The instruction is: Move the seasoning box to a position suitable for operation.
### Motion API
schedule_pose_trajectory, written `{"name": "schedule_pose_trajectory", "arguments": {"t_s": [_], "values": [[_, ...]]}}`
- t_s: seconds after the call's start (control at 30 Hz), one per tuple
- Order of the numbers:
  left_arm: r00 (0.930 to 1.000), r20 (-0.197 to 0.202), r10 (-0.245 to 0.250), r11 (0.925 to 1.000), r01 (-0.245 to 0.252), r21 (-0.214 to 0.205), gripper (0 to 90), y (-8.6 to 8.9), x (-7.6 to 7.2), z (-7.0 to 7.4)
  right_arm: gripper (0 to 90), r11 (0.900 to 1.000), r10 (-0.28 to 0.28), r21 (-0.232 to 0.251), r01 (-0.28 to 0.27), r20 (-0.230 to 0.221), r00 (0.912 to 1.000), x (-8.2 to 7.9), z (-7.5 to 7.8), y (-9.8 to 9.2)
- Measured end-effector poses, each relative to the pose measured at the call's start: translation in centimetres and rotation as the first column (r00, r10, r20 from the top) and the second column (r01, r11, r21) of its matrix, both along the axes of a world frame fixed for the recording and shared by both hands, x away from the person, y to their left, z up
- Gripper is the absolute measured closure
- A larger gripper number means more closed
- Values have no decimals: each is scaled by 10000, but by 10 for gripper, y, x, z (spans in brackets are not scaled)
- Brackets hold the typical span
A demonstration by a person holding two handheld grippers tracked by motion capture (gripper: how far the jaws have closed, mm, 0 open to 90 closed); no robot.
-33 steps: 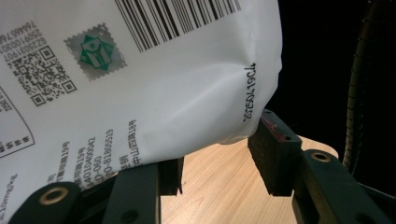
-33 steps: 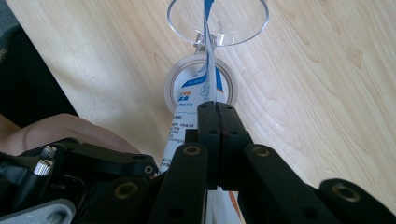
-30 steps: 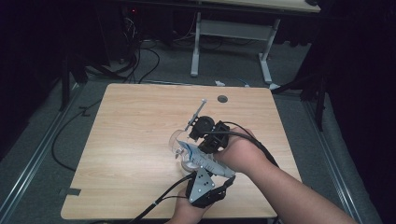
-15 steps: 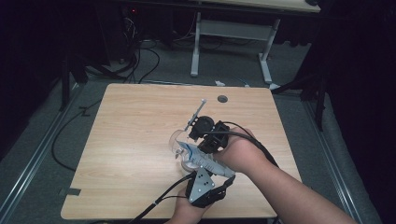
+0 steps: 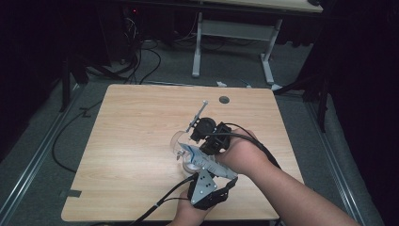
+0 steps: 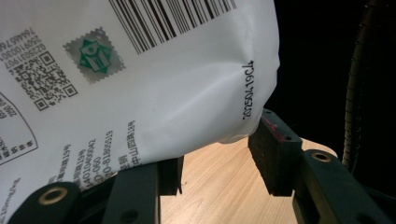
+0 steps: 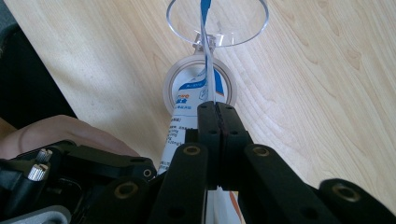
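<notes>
Soft, light, slippery pouch (image 6: 154,74): left hand-held gripper (image 6: 217,156) clamps body, right hand-held gripper (image 7: 217,109) pinches top edge; grip near seams, near table (image 5: 141,122) front edge.

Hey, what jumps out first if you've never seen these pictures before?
The white printed pouch, held between both grippers near the front middle of the wooden table. The right gripper pinches its thin edge shut, above a clear cup and a tape roll on the table.
</notes>
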State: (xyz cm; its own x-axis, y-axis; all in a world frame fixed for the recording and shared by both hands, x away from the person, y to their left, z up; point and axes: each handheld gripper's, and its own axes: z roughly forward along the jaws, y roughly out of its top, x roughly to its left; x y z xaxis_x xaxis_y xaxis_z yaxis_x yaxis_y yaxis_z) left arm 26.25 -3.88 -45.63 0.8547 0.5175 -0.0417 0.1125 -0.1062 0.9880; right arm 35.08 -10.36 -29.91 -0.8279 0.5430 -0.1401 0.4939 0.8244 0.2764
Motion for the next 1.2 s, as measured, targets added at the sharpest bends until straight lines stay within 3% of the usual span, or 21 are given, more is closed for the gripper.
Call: {"name": "schedule_pose_trajectory", "arguments": {"t_s": [1.2], "values": [[10000,18,16,10000,-16,58,567,1,0,-3,900,10000,87,-42,-86,55,9999,0,-3,2]]}}
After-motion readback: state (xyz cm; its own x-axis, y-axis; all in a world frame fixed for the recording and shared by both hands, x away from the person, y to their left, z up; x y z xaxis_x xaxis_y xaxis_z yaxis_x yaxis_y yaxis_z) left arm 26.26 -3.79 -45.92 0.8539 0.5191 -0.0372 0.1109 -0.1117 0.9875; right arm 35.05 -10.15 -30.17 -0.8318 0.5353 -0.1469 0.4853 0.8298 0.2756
